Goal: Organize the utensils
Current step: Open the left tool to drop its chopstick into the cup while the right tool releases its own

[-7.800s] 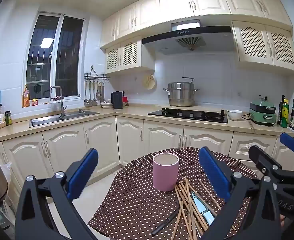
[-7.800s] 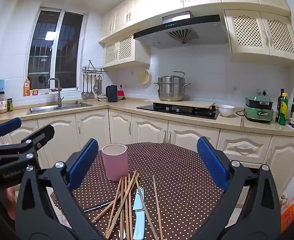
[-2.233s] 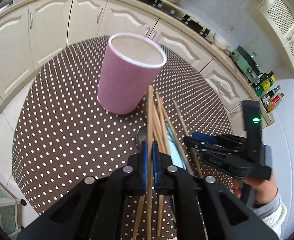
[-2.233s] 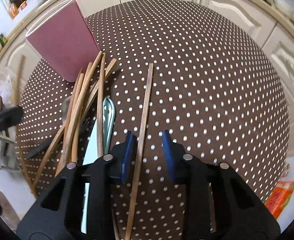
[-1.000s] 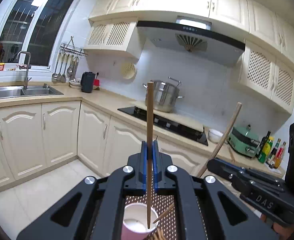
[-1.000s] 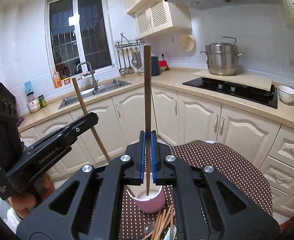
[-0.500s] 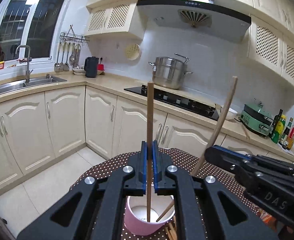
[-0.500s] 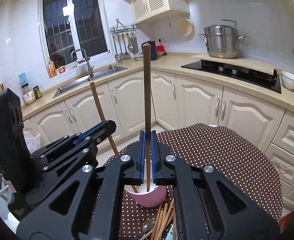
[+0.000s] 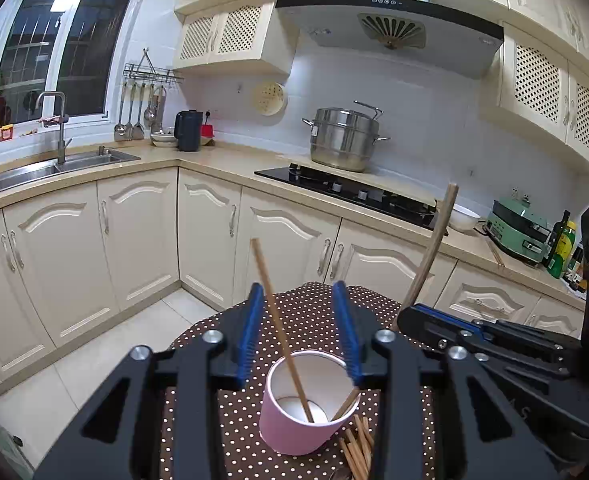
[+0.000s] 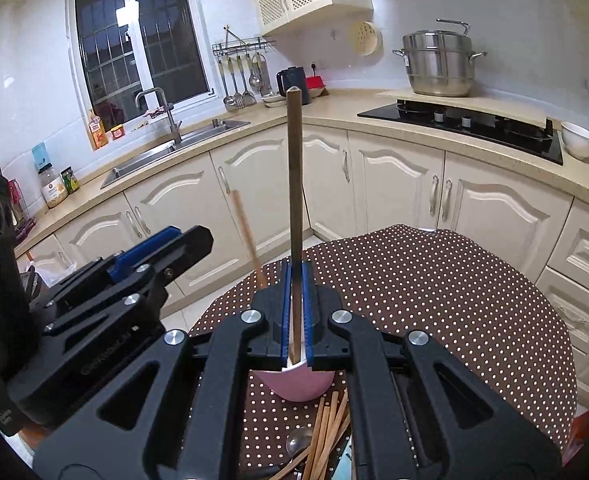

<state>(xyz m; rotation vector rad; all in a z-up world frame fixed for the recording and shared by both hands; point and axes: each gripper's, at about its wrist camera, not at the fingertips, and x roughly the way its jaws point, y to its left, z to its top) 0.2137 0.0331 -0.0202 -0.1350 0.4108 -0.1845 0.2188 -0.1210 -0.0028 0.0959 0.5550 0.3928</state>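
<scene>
Two chopsticks at the pink cup (image 9: pixel 308 402), one let go and one held.

Above the cup on the dotted tabletop (image 10: pixel 446 280), the left tool (image 9: pixel 300 330) has just been opening; its jaws stand apart around a loose chopstick (image 9: pixel 280 330) that leans inside the cup, seemingly free of both pads. The right tool (image 10: pixel 295 314) is clamped tight on an upright chopstick (image 10: pixel 294 184) whose lower end dips into the cup. More chopsticks (image 10: pixel 326 436) lie just beside the cup's base.
</scene>
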